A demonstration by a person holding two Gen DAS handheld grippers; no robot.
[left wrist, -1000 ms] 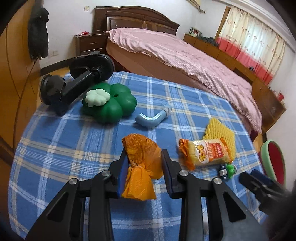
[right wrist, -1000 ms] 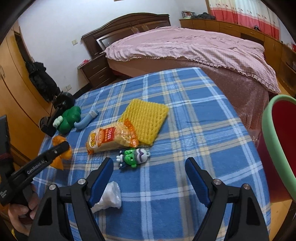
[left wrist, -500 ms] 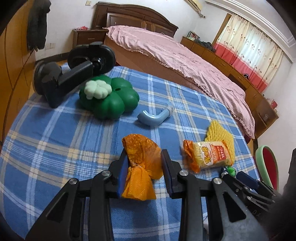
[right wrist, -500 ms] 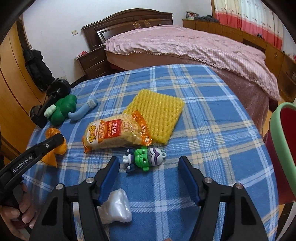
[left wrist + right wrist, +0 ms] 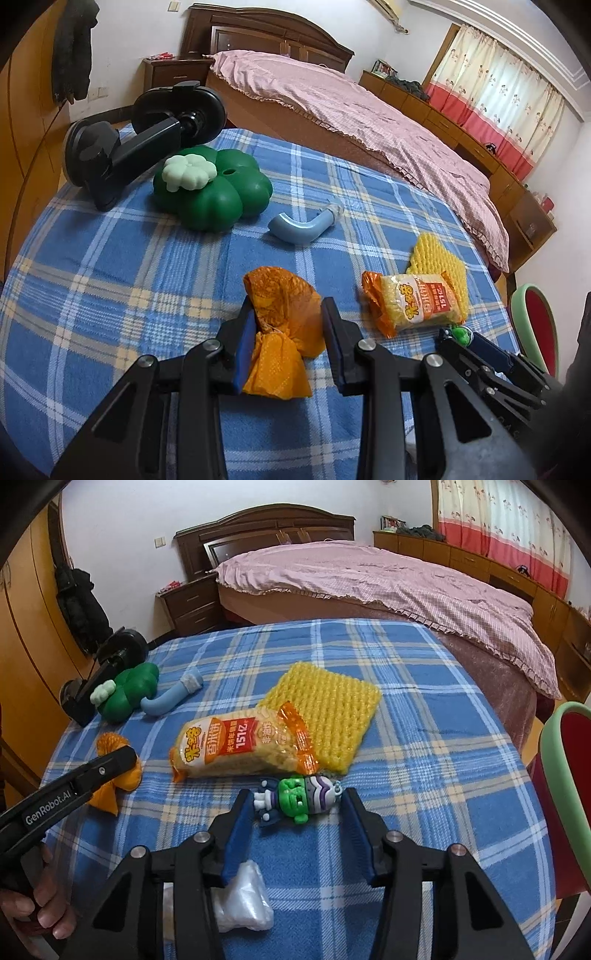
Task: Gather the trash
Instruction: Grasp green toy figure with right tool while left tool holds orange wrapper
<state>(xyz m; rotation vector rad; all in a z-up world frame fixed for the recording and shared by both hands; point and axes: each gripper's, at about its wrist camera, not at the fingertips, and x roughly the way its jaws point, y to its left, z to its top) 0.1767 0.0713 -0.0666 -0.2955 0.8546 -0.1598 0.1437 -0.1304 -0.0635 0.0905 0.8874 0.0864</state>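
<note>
A bedroom: a bed with a pink cover behind my worktop, which wears a blue plaid cloth. From the left wrist view, my left gripper is clamped on an orange bag, crumpled, its lower tail hanging between the fingers. At 11 o'clock from it sits a green toy with a pale flower piece on top, and touching that at its 10 o'clock a black mount. A blue pipe lies at 12 o'clock, well apart from the bag. At 2 o'clock a snack pack lies partly on a yellow foam net.

From the right wrist view, my right gripper has its jaws apart, though they have just been closing in; a small green figure lies on the cloth between the fingertips, and I cannot tell whether either pad touches it yet. The snack pack is just beyond it at 11 o'clock. A clear plastic wad lies on the cloth under the gripper's left finger. At 3 o'clock, off the worktop's edge, stands a red bin with a green rim. A hand at lower left holds the left gripper.
</note>
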